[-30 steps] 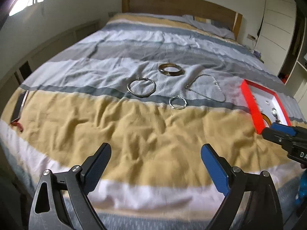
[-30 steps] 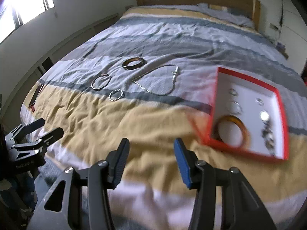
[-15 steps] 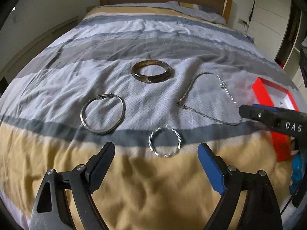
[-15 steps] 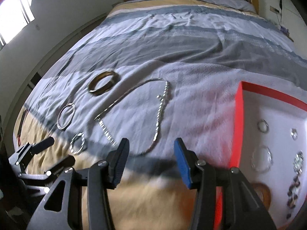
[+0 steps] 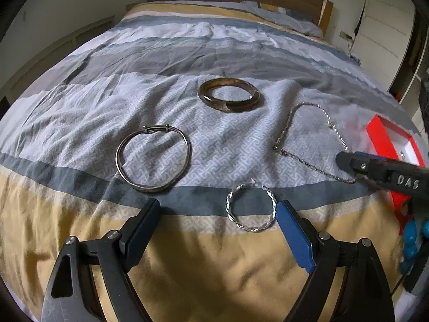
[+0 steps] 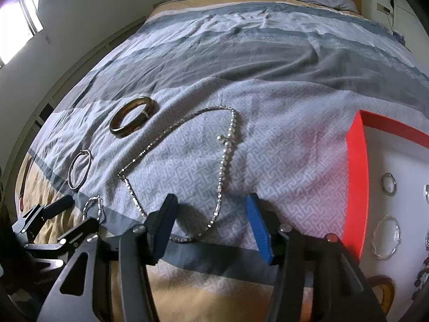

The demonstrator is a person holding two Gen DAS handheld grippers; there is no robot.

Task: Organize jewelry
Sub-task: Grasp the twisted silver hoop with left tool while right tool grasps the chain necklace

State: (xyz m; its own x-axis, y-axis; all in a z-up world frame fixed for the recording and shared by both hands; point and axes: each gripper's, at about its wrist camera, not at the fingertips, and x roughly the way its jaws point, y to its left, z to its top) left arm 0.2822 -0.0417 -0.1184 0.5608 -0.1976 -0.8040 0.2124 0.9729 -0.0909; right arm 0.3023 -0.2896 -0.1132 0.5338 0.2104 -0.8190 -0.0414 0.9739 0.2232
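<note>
A bed with a wooden headboard fills the room, its striped bedspread [image 5: 187, 53] grey, white and tan. At its right edge lies a red-rimmed tray [image 6: 356, 177] with rings on its white floor. The right gripper [image 6: 211, 216], lettered "DAS", has its jaws opening astride the near loop of the silver necklace [image 6: 225, 155], not pressing it. The left gripper [image 5: 218, 221] stands wide open beside the twisted silver bangle [image 5: 250, 206]. Beyond lie a thin silver bangle [image 5: 152, 161] and a brown bangle [image 5: 229, 98].
</note>
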